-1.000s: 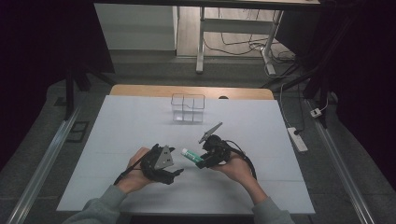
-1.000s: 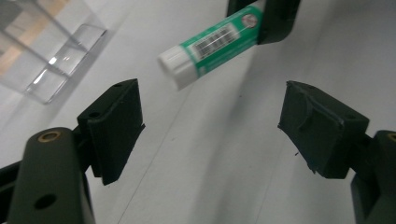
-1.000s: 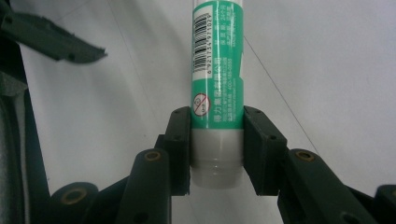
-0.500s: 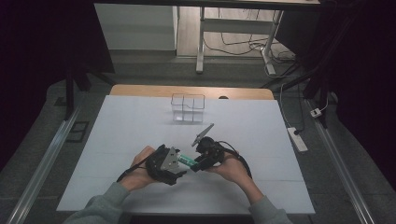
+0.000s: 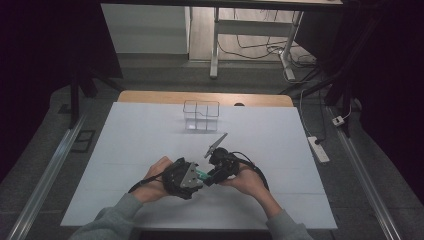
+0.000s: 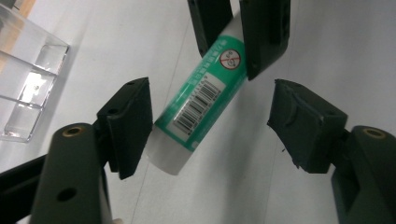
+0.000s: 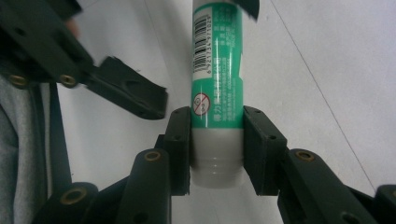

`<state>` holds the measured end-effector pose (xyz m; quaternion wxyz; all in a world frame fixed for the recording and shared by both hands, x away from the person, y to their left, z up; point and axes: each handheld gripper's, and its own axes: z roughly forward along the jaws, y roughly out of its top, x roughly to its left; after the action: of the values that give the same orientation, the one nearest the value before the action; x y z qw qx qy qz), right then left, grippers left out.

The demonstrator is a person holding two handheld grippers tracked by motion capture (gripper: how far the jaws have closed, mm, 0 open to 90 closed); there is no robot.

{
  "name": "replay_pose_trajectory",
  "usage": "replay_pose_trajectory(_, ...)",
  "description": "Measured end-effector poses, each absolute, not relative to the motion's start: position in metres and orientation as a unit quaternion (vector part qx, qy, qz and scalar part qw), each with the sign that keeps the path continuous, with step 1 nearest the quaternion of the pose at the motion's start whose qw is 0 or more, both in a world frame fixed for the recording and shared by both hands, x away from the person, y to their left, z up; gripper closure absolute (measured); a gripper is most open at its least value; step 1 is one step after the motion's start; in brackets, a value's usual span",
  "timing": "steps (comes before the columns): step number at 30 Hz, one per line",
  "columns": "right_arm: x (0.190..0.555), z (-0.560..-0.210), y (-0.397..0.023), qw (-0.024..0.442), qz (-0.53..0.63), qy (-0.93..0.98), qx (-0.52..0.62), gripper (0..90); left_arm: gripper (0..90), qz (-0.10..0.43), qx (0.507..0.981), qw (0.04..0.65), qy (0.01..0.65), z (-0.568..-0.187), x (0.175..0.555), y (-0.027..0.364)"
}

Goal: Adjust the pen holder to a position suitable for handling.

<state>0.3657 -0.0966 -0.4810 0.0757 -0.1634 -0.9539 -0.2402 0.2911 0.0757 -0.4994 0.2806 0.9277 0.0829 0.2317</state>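
1. I am clamping the green glue stick in my right gripper, near the clear organizer.
2. My left gripper has just been closing around the stick's free end, one pad touching, not yet gripping; the handover or cap pull remains.

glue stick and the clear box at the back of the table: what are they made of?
Glue stick: looks like smooth white plastic, slightly glossy; moulded ridges show at the end in the right gripper, and a printed green label with barcode wraps the body, paper or film, hard to tell. Clear box: transparent with thick, bright edges and divider walls, probably acrylic, though glass cannot be ruled out.
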Motion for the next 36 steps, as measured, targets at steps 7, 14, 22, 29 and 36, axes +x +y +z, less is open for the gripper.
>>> replay_pose_trajectory(7, 0.368, -0.477, -0.102, 0.119, -0.270, -0.942, -0.161, 64.1, 46.3, 0.253, 0.929, 0.262, 0.068, -0.503, 0.290, 0.072)
replay_pose_trajectory(14, 0.367, -0.475, -0.102, 0.117, -0.276, -0.940, -0.164, 64.1, 56.1, 0.246, 0.932, 0.259, 0.063, -0.505, 0.291, 0.070)
replay_pose_trajectory(22, 0.367, -0.473, -0.103, 0.124, -0.281, -0.937, -0.169, 64.1, 61.1, 0.248, 0.937, 0.243, 0.040, -0.505, 0.288, 0.069)
replay_pose_trajectory(29, 0.370, -0.471, -0.111, 0.127, -0.315, -0.923, -0.178, 57.3, 65.2, 0.251, 0.934, 0.248, 0.050, -0.503, 0.288, 0.071)
replay_pose_trajectory(36, 0.371, -0.464, -0.126, 0.052, -0.365, -0.906, -0.209, 37.6, 65.2, 0.231, 0.917, 0.301, 0.127, -0.498, 0.303, 0.090)
